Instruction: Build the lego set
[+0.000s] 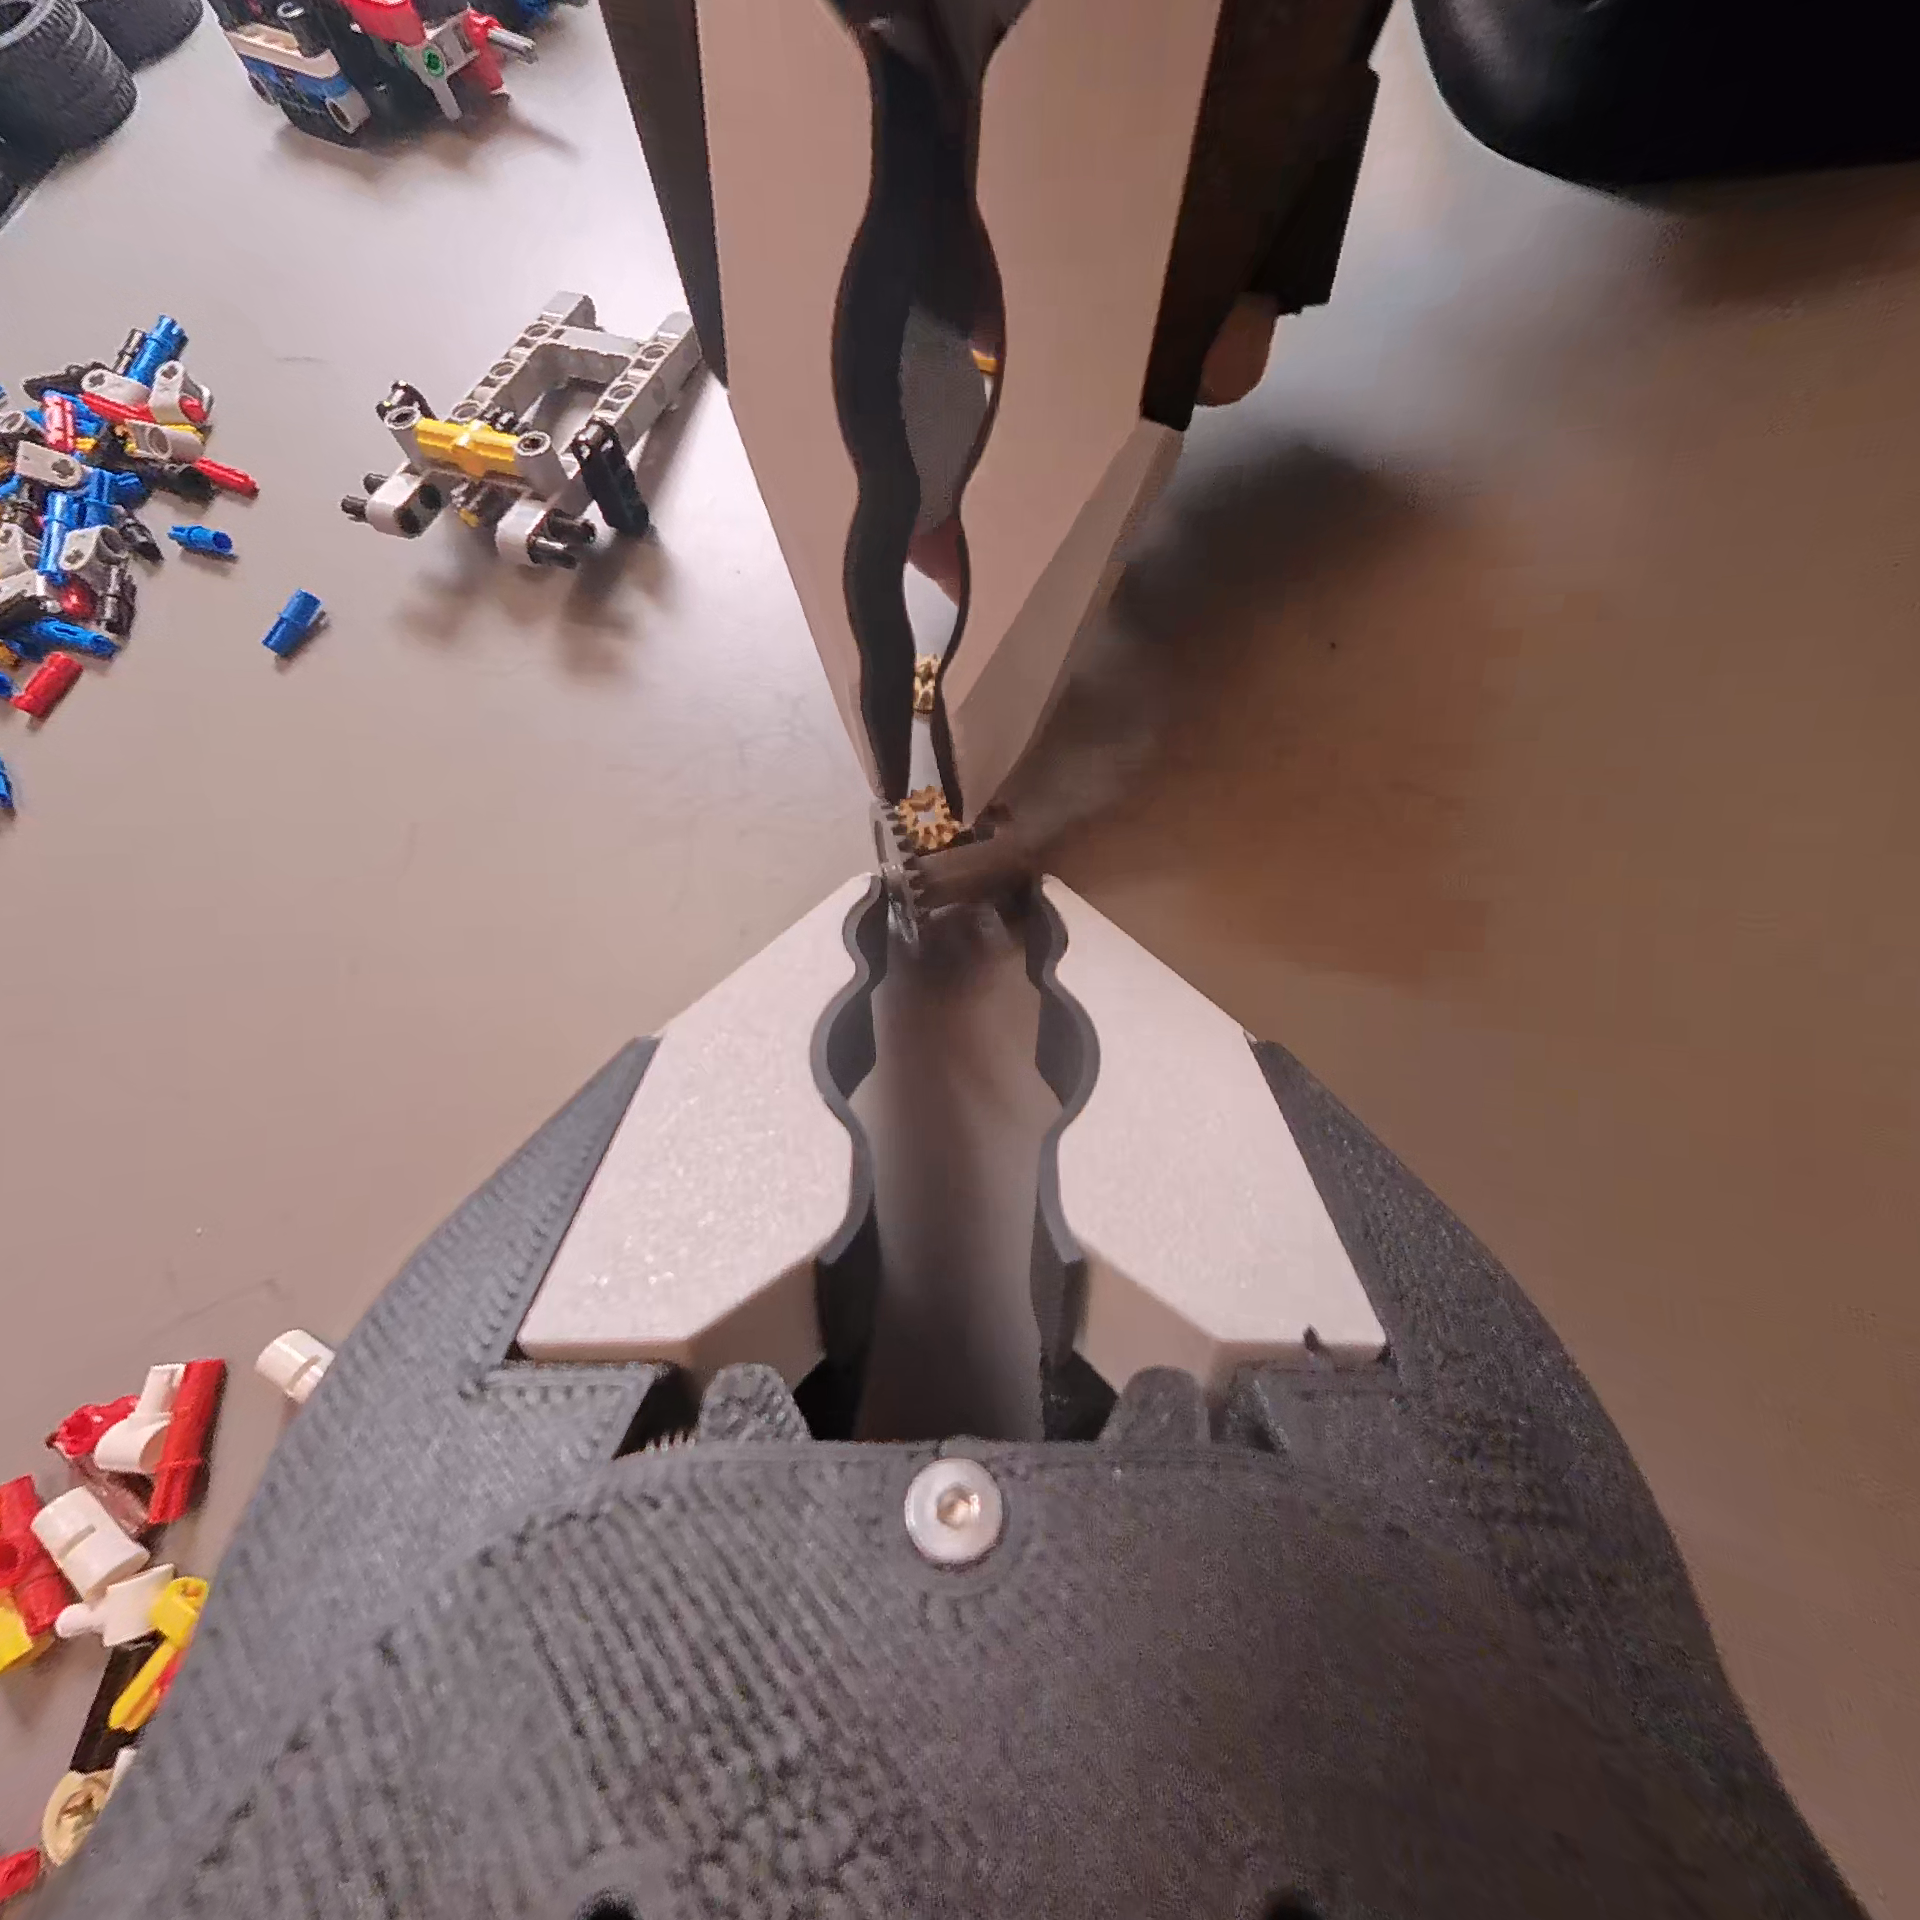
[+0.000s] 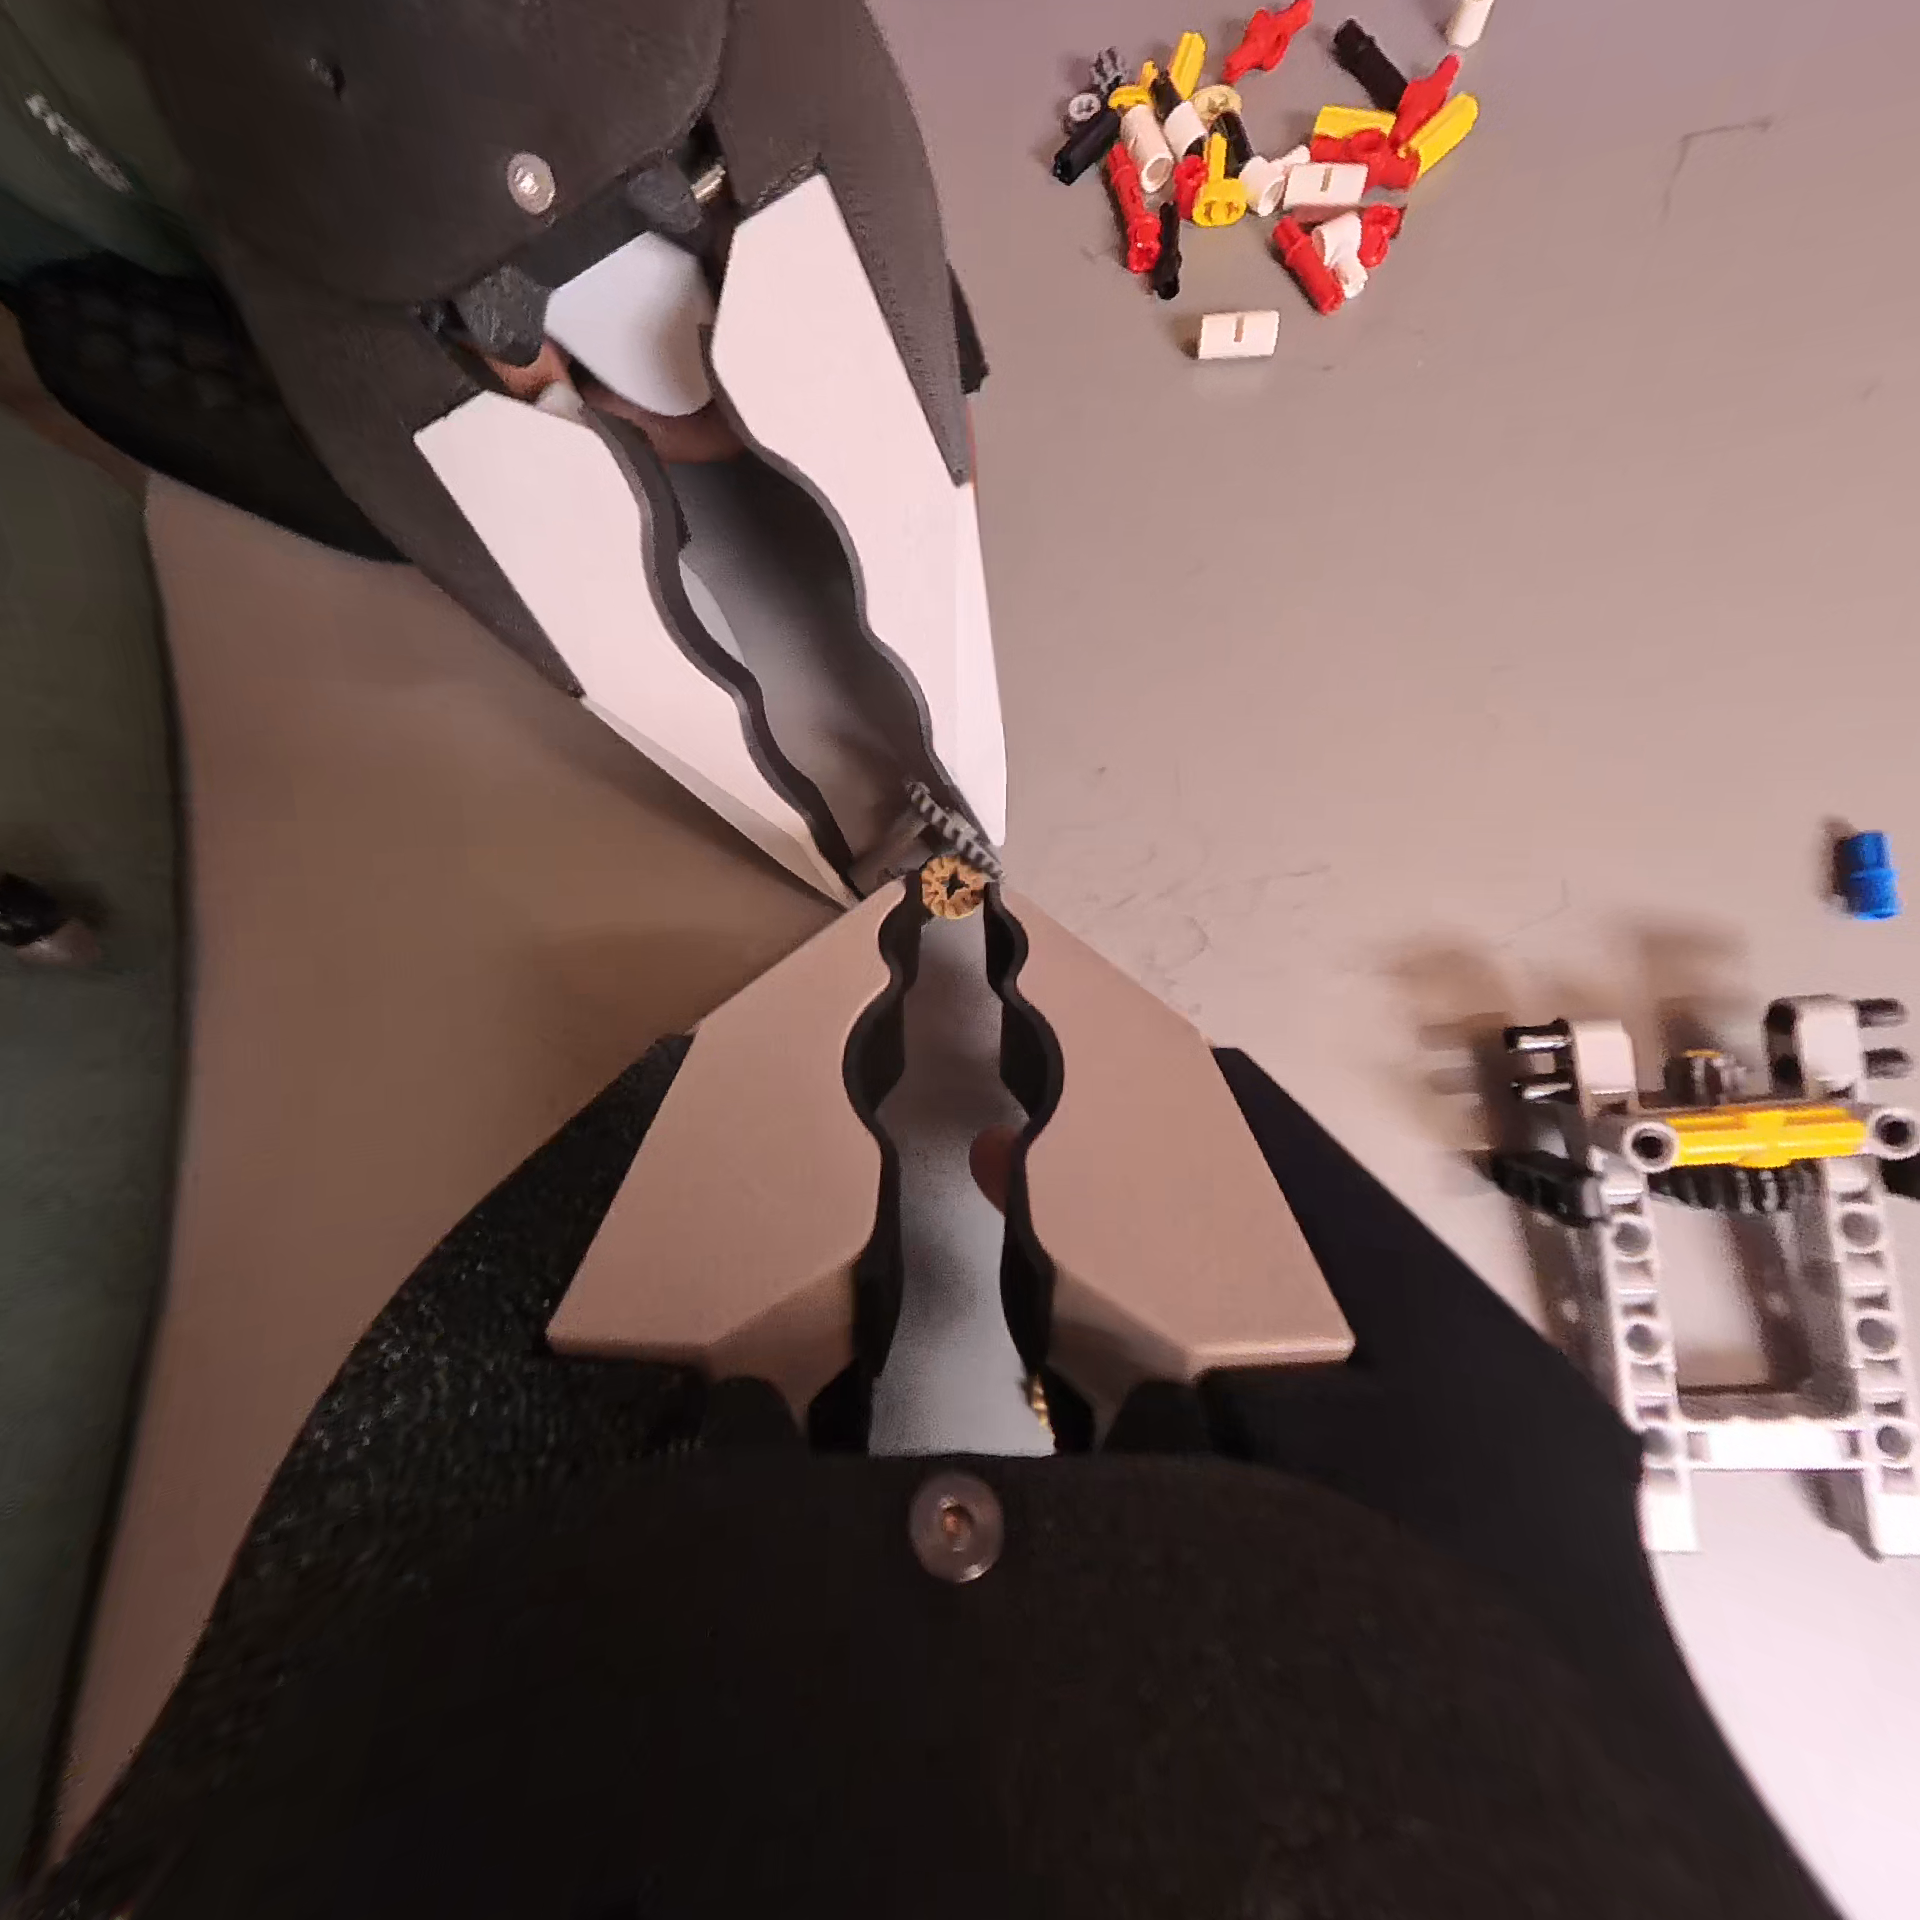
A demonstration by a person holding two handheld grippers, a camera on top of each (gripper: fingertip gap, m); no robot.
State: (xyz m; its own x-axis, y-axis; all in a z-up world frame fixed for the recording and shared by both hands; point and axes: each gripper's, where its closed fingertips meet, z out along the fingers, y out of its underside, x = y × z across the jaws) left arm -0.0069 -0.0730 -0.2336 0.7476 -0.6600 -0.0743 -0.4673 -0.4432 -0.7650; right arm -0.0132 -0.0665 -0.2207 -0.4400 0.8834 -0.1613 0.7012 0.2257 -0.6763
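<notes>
The grey worktop (image 1: 416,987) carries everything, with both grippers meeting tip to tip above its bare middle. The left gripper (image 1: 951,904) reaches forward with its jaws closed on a dark grey gear piece (image 1: 902,868), pinched at the very tips; this gear stands on edge, its flat face turned sideways across the jaws, and what lies behind it is too blurred to make out. The right gripper (image 2: 954,914) comes from the opposite side, jaws closed on a small tan gear (image 2: 950,886), whose cross-shaped hole faces the right wrist camera, so its axis runs along the jaws toward the left gripper. The two gears touch, teeth against teeth. Off to the side lies a grey frame assembly (image 1: 520,436), flat on the worktop, its long beams running away from a yellow cross-piece (image 2: 1756,1135) at one end. Farther out sit loose piles of pins and connectors (image 2: 1268,156), and a single blue pin (image 1: 294,621) apart from them.
</notes>
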